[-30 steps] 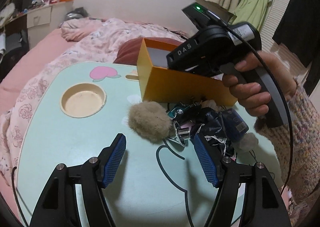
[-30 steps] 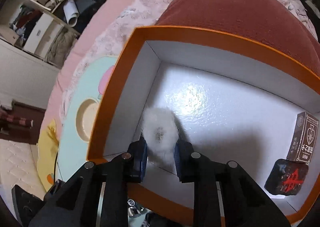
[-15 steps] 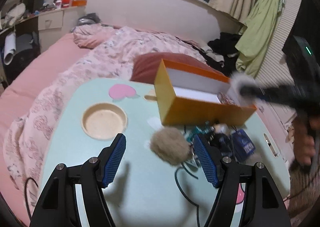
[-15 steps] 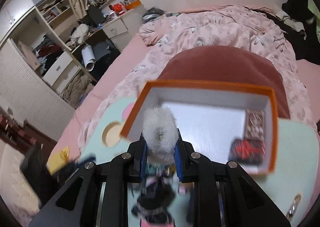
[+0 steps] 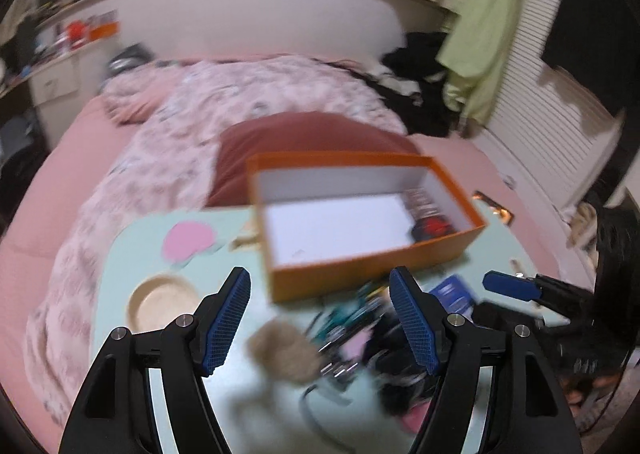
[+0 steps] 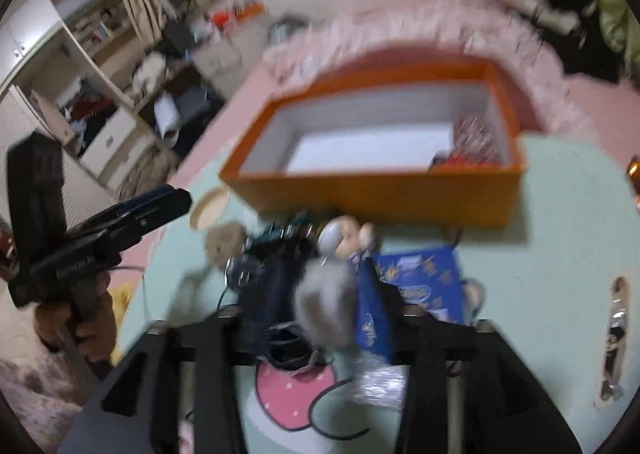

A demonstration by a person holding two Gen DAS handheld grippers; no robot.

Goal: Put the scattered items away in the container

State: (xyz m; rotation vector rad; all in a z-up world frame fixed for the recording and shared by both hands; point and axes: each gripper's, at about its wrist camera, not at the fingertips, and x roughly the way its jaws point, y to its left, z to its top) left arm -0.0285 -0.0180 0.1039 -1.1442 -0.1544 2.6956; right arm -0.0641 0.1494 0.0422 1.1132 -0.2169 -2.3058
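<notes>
Right wrist view, blurred: right hand-held gripper (image 6: 326, 306) seems to pinch a grey pompom (image 6: 325, 300) over the clutter pile (image 6: 280, 254) near the orange box (image 6: 376, 190); left hand-held gripper (image 5: 320, 318) gapes empty; fluff may slip or snag cords.

Left black two-finger tool with blue ribbed pads (image 5: 320, 318): jaws spread wide, nothing between them, level. Right black two-finger tool (image 6: 328, 314): heavily motion-blurred (jaw state unreadable). Bare left hand (image 6: 76, 318) wraps its tool's grip.
</notes>
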